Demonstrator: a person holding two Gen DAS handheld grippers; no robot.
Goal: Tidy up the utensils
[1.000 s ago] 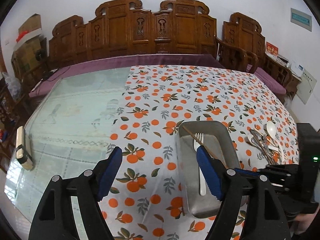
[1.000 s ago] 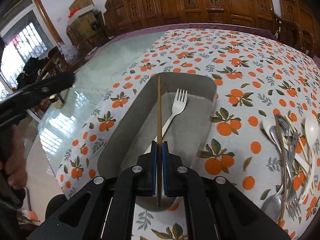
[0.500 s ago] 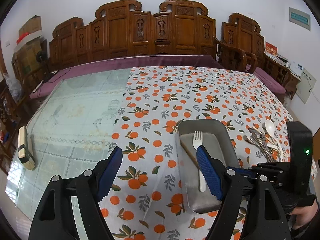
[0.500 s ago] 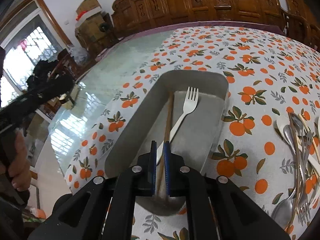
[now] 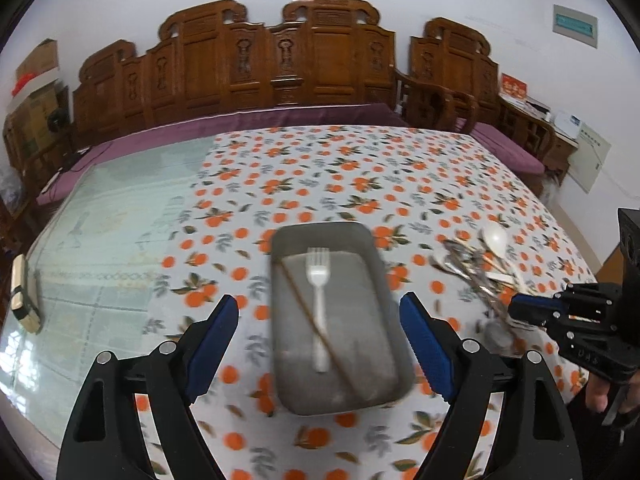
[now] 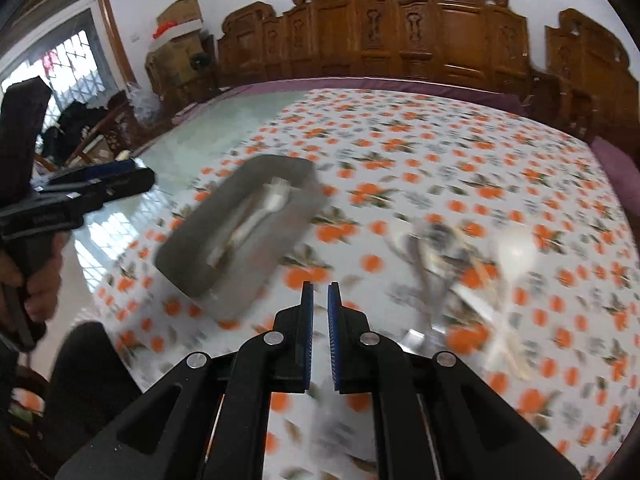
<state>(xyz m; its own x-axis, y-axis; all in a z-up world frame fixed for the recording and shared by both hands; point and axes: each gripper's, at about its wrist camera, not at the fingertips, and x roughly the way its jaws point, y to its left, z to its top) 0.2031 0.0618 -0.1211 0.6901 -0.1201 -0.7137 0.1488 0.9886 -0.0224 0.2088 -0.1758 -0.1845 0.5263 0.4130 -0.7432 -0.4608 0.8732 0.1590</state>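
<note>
- The metal tray (image 5: pixel 384 280) sat on the orange-print tablecloth (image 5: pixel 360 176), with a white plastic fork (image 5: pixel 319 292) lying lengthwise in it.
- A single wooden chopstick (image 5: pixel 316 328) lay diagonally in the tray, crossing the fork's handle.
- The left gripper (image 5: pixel 320 344) hovered near the tray with its blue-padded jaws spread wide, holding nothing.
- The right gripper (image 6: pixel 319 332) hung over the cloth between the tray and the loose utensil pile (image 6: pixel 460 260), its pads a narrow gap apart and empty.
- That pile, just right of the tray, held metal spoons and forks and a white spoon (image 5: pixel 495 236); the right wrist view was motion-blurred.
</note>
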